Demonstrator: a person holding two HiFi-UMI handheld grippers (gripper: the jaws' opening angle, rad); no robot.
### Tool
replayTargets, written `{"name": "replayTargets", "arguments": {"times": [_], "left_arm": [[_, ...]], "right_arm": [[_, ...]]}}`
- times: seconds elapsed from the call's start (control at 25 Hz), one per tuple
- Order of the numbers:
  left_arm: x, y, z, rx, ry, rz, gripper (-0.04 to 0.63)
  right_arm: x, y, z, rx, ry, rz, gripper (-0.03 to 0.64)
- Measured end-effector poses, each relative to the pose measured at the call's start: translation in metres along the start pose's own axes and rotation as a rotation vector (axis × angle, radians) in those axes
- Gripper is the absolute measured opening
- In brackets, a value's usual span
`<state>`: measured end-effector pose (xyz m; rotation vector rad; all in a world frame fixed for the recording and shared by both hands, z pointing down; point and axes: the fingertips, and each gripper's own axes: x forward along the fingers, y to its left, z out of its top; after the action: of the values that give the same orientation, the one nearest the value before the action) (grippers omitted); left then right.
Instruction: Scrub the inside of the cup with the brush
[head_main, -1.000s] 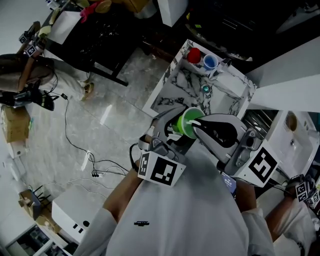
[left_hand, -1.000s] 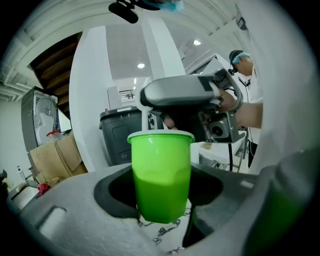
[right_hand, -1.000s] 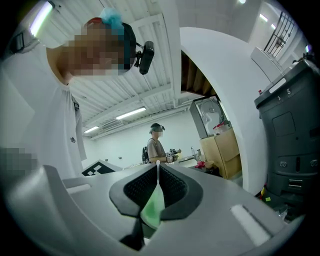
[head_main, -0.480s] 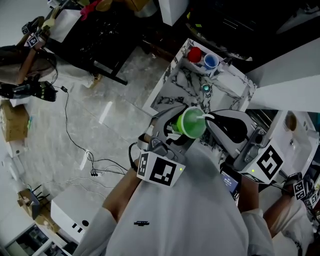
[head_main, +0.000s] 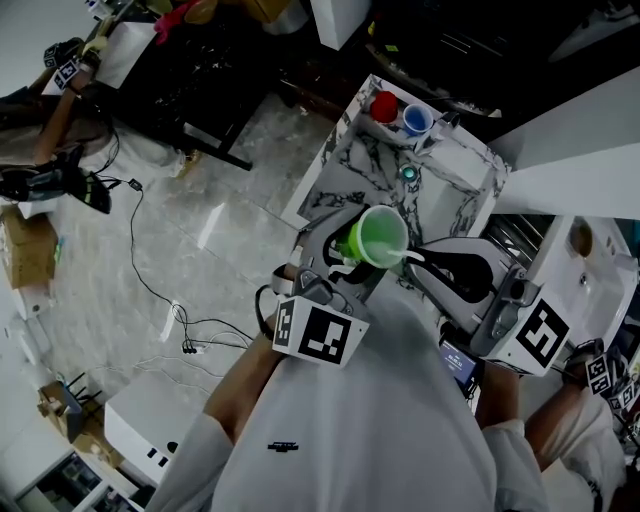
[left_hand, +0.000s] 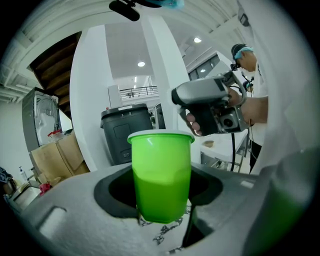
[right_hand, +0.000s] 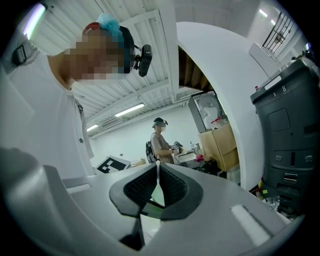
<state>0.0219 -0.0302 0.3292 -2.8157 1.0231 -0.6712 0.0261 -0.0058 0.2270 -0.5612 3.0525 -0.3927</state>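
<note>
Head view, mid-frame: you are clamping the left gripper (head_main: 343, 250) on the green cup (head_main: 380, 237) and the right gripper (head_main: 437, 264) on the brush (head_main: 412, 257) at its rim, so scrubbing is seemingly proceeding, unfinished.

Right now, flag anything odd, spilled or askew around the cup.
Nothing stands out: the green cup sits squarely in the left tool, no spill shows, and the right tool is shut on the white brush handle beside its rim.

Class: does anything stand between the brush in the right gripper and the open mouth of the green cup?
Nothing visible does. The left gripper holds the green plastic cup, its mouth uncovered. The thin white brush handle, clamped in the right gripper, reaches the cup's rim with no thing between them.
</note>
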Motion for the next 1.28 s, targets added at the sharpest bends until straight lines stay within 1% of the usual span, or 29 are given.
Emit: {"name": "replayTargets", "arguments": {"times": [0.12, 0.36, 0.52, 0.68, 0.96, 1.04, 1.2, 1.28], "left_arm": [[0.001, -0.002, 0.001, -0.001, -0.001, -0.007, 0.259], [0.002, -0.010, 0.001, 0.003, 0.001, -0.023, 0.259], [0.000, -0.013, 0.003, 0.010, -0.006, -0.036, 0.259], [-0.001, -0.012, 0.005, 0.014, -0.016, -0.033, 0.259], [-0.001, -0.011, 0.007, 0.012, -0.017, -0.029, 0.259], [0.001, -0.009, 0.010, 0.015, -0.022, -0.029, 0.259], [0.006, -0.009, 0.012, 0.019, -0.034, -0.033, 0.259], [0.008, -0.012, 0.010, 0.018, -0.029, -0.040, 0.259]], "right_arm": [[0.005, 0.007, 0.000, 0.034, 0.002, 0.026, 0.020], [0.012, 0.002, 0.013, 0.012, -0.032, 0.026, 0.020], [0.012, -0.008, 0.017, -0.021, -0.037, -0.001, 0.020], [0.008, -0.020, 0.013, -0.073, -0.018, -0.044, 0.020], [-0.018, -0.029, 0.012, -0.028, -0.014, -0.097, 0.020], [-0.023, -0.028, 0.011, -0.022, -0.002, -0.094, 0.020], [-0.024, -0.015, 0.006, -0.027, 0.027, -0.051, 0.020], [-0.023, -0.006, 0.003, -0.007, 0.031, -0.035, 0.020]]}}
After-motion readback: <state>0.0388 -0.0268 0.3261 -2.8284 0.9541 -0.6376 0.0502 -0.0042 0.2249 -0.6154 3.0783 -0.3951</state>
